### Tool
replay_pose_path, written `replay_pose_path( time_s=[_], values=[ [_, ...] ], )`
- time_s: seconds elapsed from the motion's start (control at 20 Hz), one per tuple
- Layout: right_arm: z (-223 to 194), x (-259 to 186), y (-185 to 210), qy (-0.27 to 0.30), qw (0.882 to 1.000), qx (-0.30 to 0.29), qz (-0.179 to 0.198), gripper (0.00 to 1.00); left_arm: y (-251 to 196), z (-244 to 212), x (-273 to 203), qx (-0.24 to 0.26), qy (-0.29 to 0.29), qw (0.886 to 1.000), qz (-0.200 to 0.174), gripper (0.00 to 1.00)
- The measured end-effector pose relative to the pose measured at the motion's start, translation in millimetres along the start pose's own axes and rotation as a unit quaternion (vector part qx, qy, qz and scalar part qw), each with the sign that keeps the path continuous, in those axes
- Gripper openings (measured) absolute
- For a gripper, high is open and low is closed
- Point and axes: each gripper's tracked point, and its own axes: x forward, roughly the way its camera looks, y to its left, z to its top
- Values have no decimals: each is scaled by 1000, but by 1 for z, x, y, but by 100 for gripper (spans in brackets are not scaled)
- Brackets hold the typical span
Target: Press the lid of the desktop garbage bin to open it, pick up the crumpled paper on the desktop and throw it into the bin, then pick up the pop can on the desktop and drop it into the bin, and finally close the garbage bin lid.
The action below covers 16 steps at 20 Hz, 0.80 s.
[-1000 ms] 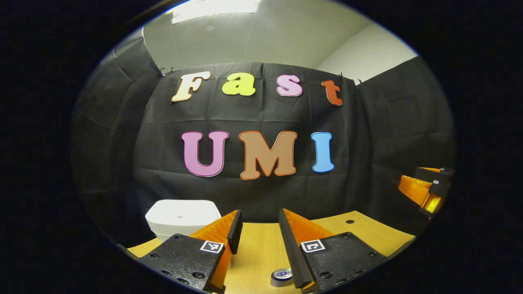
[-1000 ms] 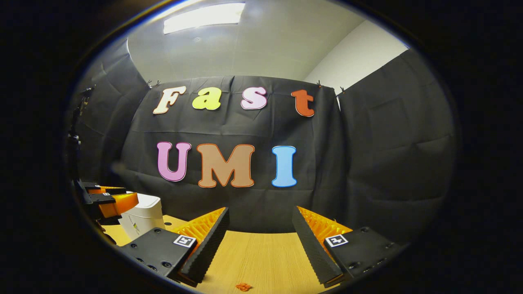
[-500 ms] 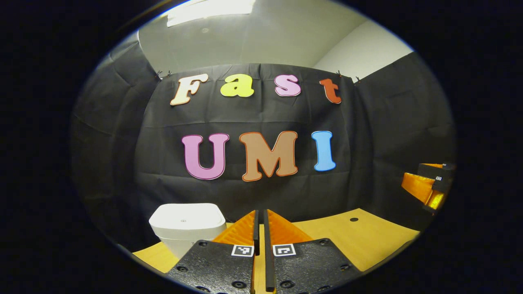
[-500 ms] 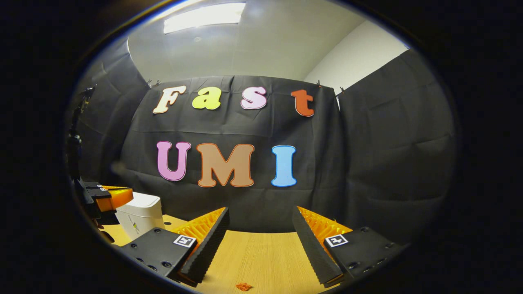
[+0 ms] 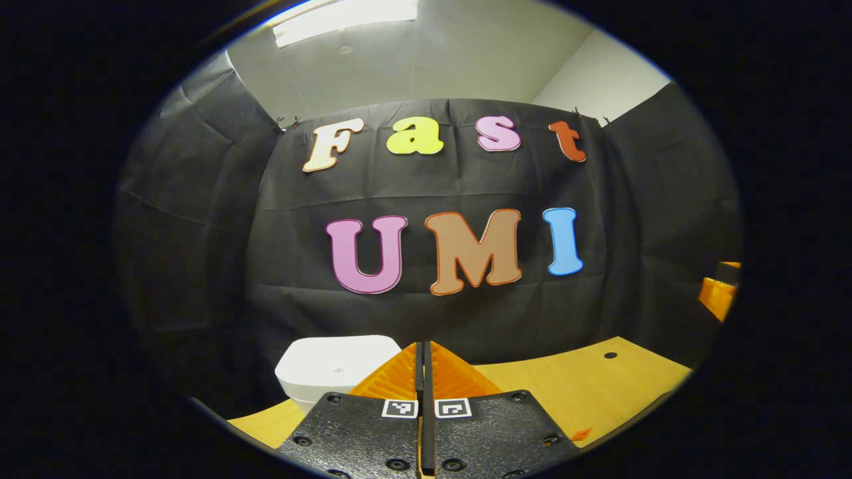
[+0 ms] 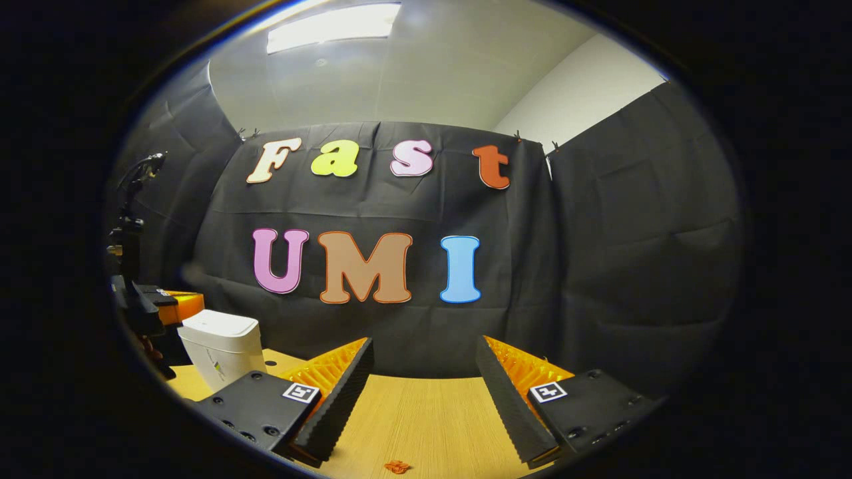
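The white desktop bin (image 5: 336, 369) stands on the wooden table with its lid down, just ahead and left of my left gripper (image 5: 422, 346). That gripper is shut, its fingers pressed together with nothing between them. In the right gripper view the bin (image 6: 219, 344) sits at the far left, and the left gripper (image 6: 168, 306) hovers beside it at about lid height. My right gripper (image 6: 424, 342) is open and empty above the table. A small orange crumpled scrap (image 6: 398, 467) lies on the table below it, and the same scrap (image 5: 581, 434) appears in the left gripper view.
The light wooden table (image 6: 426, 419) runs up to the black cloth wall. It has a small round hole (image 5: 610, 355) near its far right side. A dark stand (image 6: 130, 219) rises at the left behind the bin. The right gripper (image 5: 719, 293) is at the far right edge.
My left gripper went from open to shut and swung left toward the bin, which now sits closer to its fingers. The can top at its lower edge passed out of sight. The right gripper stayed still.
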Motion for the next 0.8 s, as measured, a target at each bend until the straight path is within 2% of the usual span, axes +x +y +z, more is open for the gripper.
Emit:
replay_pose_path(
  time_s=[0.2,0.5,0.8],
  values=[
    [-3,2,4,5,1000,-2,-6,99,37,-6,26,6,8,999,31,0],
    [-9,0,8,11,1000,-8,-25,99,77,-42,61,-6,53,997,62,0],
    [-14,-1,10,23,999,-16,-41,99,94,-85,73,-26,99,992,75,0]
  ],
)
